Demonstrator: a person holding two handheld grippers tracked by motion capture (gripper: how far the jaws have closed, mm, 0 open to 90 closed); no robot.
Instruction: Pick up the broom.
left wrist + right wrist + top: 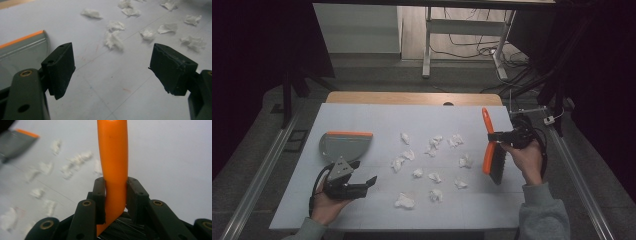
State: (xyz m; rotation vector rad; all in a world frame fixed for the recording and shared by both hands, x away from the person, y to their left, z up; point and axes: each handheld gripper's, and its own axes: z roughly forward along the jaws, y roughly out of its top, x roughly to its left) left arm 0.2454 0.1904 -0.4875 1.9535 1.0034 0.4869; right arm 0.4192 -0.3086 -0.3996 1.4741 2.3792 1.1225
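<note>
An orange-handled brush (488, 145) with dark bristles hangs above the right side of the white table (377, 115). My right gripper (491, 136) is shut on its orange handle (113, 157), which rises between the two black jaws. Several crumpled white paper scraps (432, 145) lie scattered over the middle of the table, also ahead of my left gripper (112, 70) as paper scraps (113, 40). A grey dustpan (344, 145) with an orange edge lies at the left. My left gripper (368, 184) stands open just in front of the dustpan (22, 50), nothing between its jaws.
The white table's far edge meets a wooden strip (412, 98). Metal rails (257, 180) run along both sides below the table. Beyond it stand a white cabinet (357, 27) and a desk frame (462, 35) with cables on the floor.
</note>
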